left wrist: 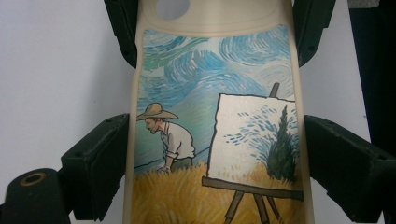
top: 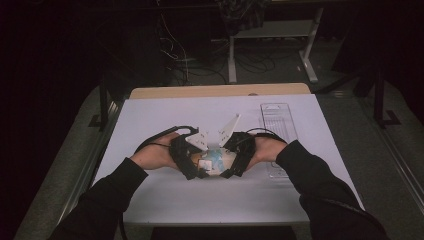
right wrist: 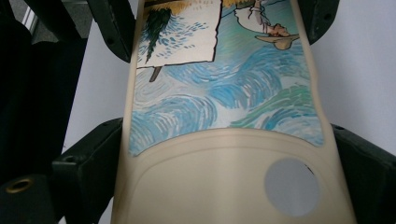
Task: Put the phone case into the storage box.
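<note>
A: Starting at the left, what has the left hand-held gripper (top: 196,170) got?

B: One end of a phone case (left wrist: 215,140), the end with the painted wheat field. Its jaws stand wide and press on the two long edges of the case, so it is pinching the case across its width.

A: And the case itself?

B: It sits in the middle of the desk (top: 150,200), low over the white sheet, bridged between the two grippers. It has a cream rim, a painted back showing a man in a straw hat beside an easel, and a round camera hole (right wrist: 292,185) at one end.

A: How would you expect it to handle?

B: Light, I'd say, and bendy rather than stiff; it looks like soft rubbery plastic. The rim should give some grip, while the printed face looks slicker. It could flex or pop out if squeezed hard.

A: So where should it be held?

B: By the long side edges, near the ends.

A: And on the right?

B: The right hand-held gripper (top: 226,172) clamps the camera-hole end the same way. Beyond it lies a clear plastic tray (top: 277,120).
</note>
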`<state>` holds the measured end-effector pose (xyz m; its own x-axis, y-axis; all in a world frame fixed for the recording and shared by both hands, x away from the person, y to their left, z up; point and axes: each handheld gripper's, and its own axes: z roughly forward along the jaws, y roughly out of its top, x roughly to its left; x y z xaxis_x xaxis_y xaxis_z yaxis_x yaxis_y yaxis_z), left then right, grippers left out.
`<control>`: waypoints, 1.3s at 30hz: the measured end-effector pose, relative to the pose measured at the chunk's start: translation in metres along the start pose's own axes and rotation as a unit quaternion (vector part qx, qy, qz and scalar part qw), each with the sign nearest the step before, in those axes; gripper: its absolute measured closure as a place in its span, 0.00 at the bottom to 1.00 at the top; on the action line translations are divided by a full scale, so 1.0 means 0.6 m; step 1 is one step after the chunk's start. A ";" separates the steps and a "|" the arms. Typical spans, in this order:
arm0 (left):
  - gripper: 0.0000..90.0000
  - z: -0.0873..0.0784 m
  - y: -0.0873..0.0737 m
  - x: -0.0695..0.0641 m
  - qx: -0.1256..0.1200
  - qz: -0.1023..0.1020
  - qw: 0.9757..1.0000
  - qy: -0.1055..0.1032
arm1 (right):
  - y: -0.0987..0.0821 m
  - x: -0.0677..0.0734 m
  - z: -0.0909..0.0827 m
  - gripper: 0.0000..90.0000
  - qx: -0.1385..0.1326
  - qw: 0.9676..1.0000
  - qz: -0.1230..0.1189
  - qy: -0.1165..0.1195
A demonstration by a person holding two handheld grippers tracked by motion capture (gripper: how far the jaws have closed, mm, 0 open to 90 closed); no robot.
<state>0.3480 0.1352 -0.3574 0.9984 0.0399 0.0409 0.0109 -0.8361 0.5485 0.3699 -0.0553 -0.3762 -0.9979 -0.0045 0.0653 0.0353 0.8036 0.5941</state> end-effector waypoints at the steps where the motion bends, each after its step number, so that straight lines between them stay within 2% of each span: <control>1: 0.12 0.000 0.000 0.000 0.000 0.000 1.000 0.000 | 0.000 0.000 0.000 0.08 0.000 1.000 0.001 0.001; 7: 0.12 0.002 0.000 0.000 -0.001 -0.002 1.000 -0.004 | -0.001 0.000 0.000 0.09 0.000 1.000 0.004 0.008; 12: 0.12 0.000 -0.001 0.002 -0.002 0.008 1.000 -0.005 | -0.003 -0.001 -0.001 0.10 -0.009 1.000 0.000 0.009; 21: 0.11 0.005 -0.002 0.001 0.008 0.003 1.000 -0.015 | -0.007 0.002 0.003 0.11 -0.014 1.000 0.000 0.012; 25: 0.09 0.001 -0.002 0.001 -0.002 0.003 1.000 -0.012 | -0.007 0.002 0.001 0.11 -0.020 1.000 -0.002 0.010; 26: 0.07 0.000 -0.002 0.001 -0.003 -0.005 1.000 -0.014 | -0.007 0.002 0.000 0.11 -0.021 1.000 -0.001 0.008; 33: 0.00 -0.005 -0.004 0.005 -0.002 -0.014 1.000 0.001 | -0.013 0.000 -0.006 0.11 -0.024 1.000 0.011 -0.002; 36: 0.00 -0.012 -0.007 0.007 -0.021 -0.025 0.999 0.008 | -0.017 -0.001 -0.008 0.11 -0.026 0.999 0.019 -0.005; 39: 0.00 -0.020 -0.012 0.010 -0.029 -0.036 0.999 0.019 | -0.023 -0.002 -0.010 0.11 -0.030 0.999 0.024 -0.010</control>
<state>0.3534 0.1478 -0.3510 0.9922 0.1209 0.0316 0.0782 -0.7978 0.5978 0.3710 -0.0700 -0.3798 -0.9959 0.0460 0.0784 0.0855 0.7658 0.6373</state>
